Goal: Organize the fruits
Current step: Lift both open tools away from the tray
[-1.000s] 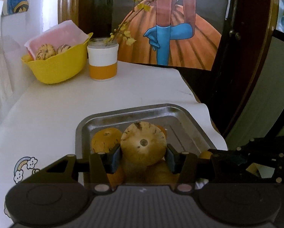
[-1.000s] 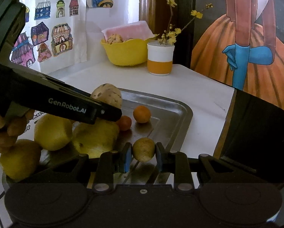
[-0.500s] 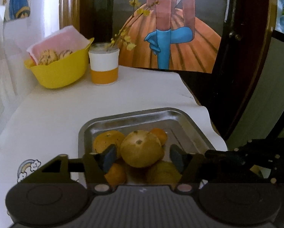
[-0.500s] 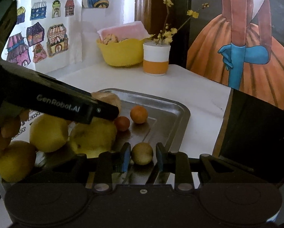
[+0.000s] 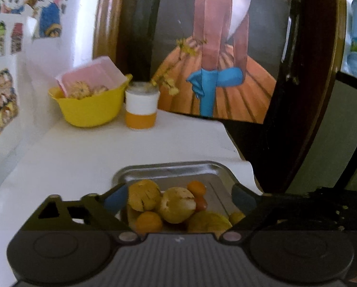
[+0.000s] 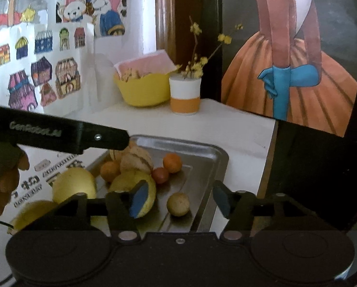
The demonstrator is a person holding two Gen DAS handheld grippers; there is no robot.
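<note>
- left wrist view: the left gripper (image 5: 178, 199) hangs above the metal tray (image 5: 169, 169), its tongs spread wide and pinching nothing.
- under the gap, inside the tray, a pale striped fruit (image 5: 177, 204) lies on the heap, touching a second striped fruit (image 5: 143, 195) on its left. one orange fruit (image 5: 148, 221) sits at the near side of the heap, and another small orange fruit (image 5: 196, 187) sits behind it.
- far behind the tray, a yellow bowl (image 5: 90, 110) with a pink lining already holds similar striped fruits; a white and orange cup (image 5: 141, 110) stands just beside the bowl.
- right wrist view: the right gripper (image 6: 178, 201) also has its tongs spread, with nothing between them.
- a small round fruit (image 6: 178, 203) lies alone on the tray floor, apart from the heap and below the open gap.
- the large yellow fruits (image 6: 74, 187) lie at the left part of the tray, near the body of the other gripper.
- judgement: both fruits seem laid down, so the step in hand is probably to choose the next fruit.
- to do it well, the person should lower each gripper straight, put one fruit in the middle of the pads, and close softly, because round fruits roll easily on a smooth tray.
- the heap can shift if a lower fruit is taken first.
</note>
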